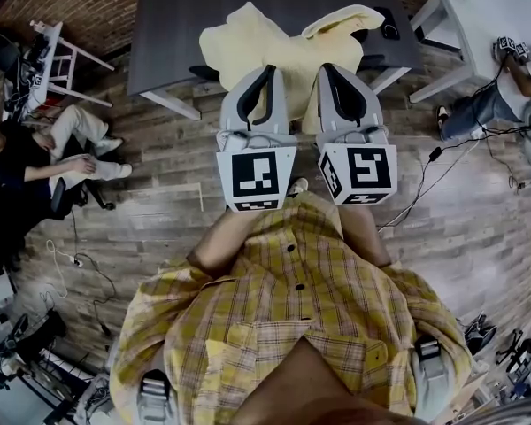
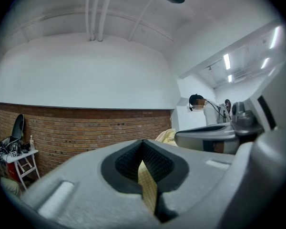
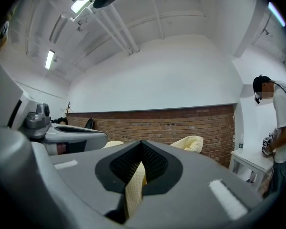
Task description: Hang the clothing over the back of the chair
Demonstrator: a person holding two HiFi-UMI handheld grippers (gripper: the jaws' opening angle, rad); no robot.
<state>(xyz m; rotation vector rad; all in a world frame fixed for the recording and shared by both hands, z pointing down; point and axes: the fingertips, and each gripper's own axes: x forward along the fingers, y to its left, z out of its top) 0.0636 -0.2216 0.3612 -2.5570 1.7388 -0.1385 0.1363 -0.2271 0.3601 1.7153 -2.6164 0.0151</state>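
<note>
While both jaws are pressed tight, my left gripper [image 1: 267,71] pinches a narrow fold of the pale yellow clothing [image 1: 248,38], and my right gripper [image 1: 326,69], just beside it, pinches another fold of the same edge. Each gripper view shows a waffle-textured strip standing between the pads. From the jaws the cloth runs straight ahead and away from me, its bulk spread crosswise on the near edge of the dark table [image 1: 177,25], with one sleeve-like lobe off to the right. Neither hand is nearer, as they hold level and close together. A dark bar [image 1: 205,73] peeks out on either side just beyond the jaws. I take it for the chair's back, lying crosswise like the cloth, though I cannot be sure. If so, the held edge must come over it toward me.
</note>
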